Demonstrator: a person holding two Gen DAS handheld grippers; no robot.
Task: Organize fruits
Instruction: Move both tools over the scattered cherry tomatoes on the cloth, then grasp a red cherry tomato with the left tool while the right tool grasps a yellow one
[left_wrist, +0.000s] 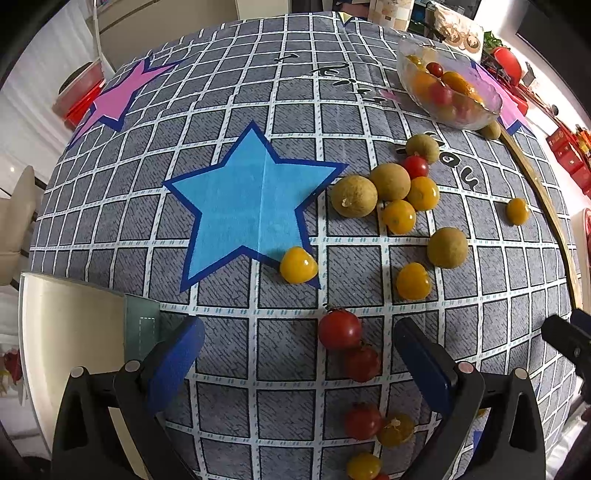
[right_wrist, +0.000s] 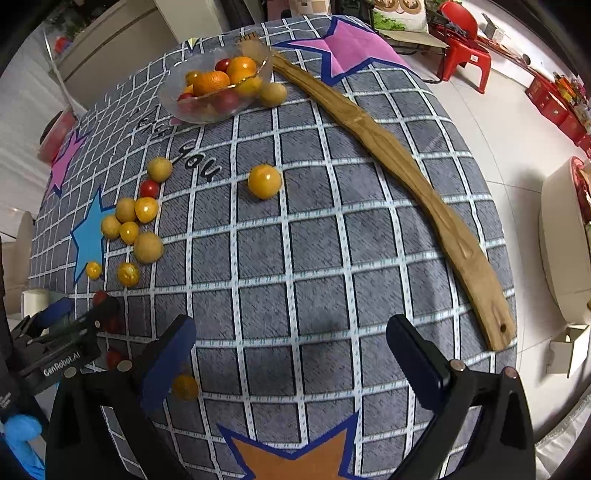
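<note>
Table's covered w/ a grey checked cloth (right_wrist: 314, 236), stars printed on it. Far end: glass bowl (right_wrist: 173, 96), already holding oranges, cherry tomatoes and yellow fruit, w/ one tan round fruit (right_wrist: 273, 94) touching its outside wall. Long wooden stick (right_wrist: 399, 162) runs down the right edge of the table, from the bowl toward the near corner, so that side is fenced in. Between stick and the fruit pile there's a wide bare stretch of cloth, only a lone yellow fruit (right_wrist: 264, 181) sitting in it.

Main pile is left of centre: tan longan-like fruits (left_wrist: 354, 195), yellow cherry tomatoes (left_wrist: 399, 216) and a red cherry tomato (left_wrist: 415, 166) bunched together, touching. Strays around it: a yellow one (left_wrist: 298, 264) on the tip of the blue star (left_wrist: 251, 199), another tan fruit (left_wrist: 447, 247) off by itself.

Left gripper (left_wrist: 299, 350) hangs low over the near edge, jaws spread wide, nothing between the pads. A red tomato (left_wrist: 340, 328) lies just ahead, inside the gap line, a second red one (left_wrist: 362, 363) right behind it, touching. More red and yellow fruit nearer the cam. White box (left_wrist: 74, 332) sits just left of the left finger, tight on that side.

Right gripper (right_wrist: 291, 347) also spread wide, empty, hovering over bare cloth w/ room all round. A small yellow fruit (right_wrist: 184, 387) sits by its left finger. Blue-gloved hand (right_wrist: 22, 439) at the lower left corner, behind the other tool
</note>
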